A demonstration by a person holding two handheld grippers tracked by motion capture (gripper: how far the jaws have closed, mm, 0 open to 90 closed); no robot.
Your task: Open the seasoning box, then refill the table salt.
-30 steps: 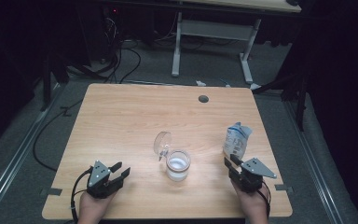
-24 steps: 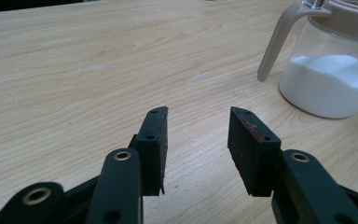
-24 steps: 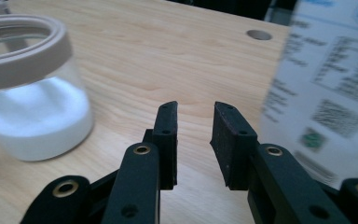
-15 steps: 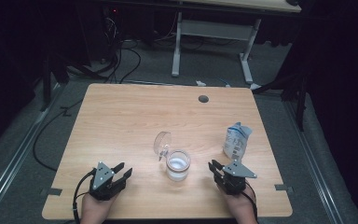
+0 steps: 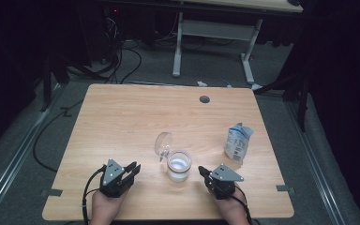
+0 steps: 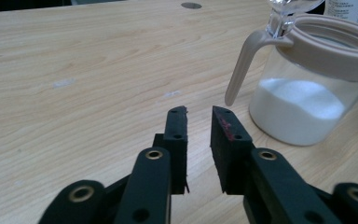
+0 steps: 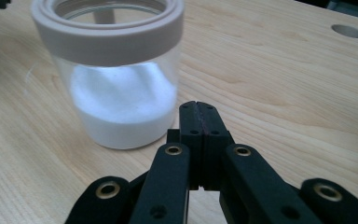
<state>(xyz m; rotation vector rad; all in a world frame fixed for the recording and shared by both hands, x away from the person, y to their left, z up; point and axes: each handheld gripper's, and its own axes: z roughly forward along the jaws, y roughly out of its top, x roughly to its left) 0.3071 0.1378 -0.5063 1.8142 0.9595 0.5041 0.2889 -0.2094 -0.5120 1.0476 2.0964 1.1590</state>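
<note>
A clear glass jar [image 5: 178, 165] with a beige rim, part full of white powder, stands at the table's front middle with its hinged lid [image 5: 163, 140] flipped up. My left gripper [image 5: 133, 168] rests on the table to the jar's left. In the left gripper view the left gripper [image 6: 199, 112] points just left of the jar [image 6: 303, 93]; its jaws have just been closing, and a narrow gap with nothing in it remains. To the jar's right lies my right gripper [image 5: 202, 171]. Up close, the right gripper [image 7: 198, 105] has just closed on nothing, short of the jar [image 7: 116, 79].
A white and blue pouch [image 5: 238, 143] stands upright toward the table's right edge, behind the right gripper. A round cable hole [image 5: 204, 99] sits near the far edge. Beyond the wooden table [image 5: 122, 117] are dark floor, cables and a desk frame.
My right gripper has moved left, away from the pouch to a spot beside the jar, and its jaws have come together. The left gripper has edged toward the jar and narrowed its jaws.
</note>
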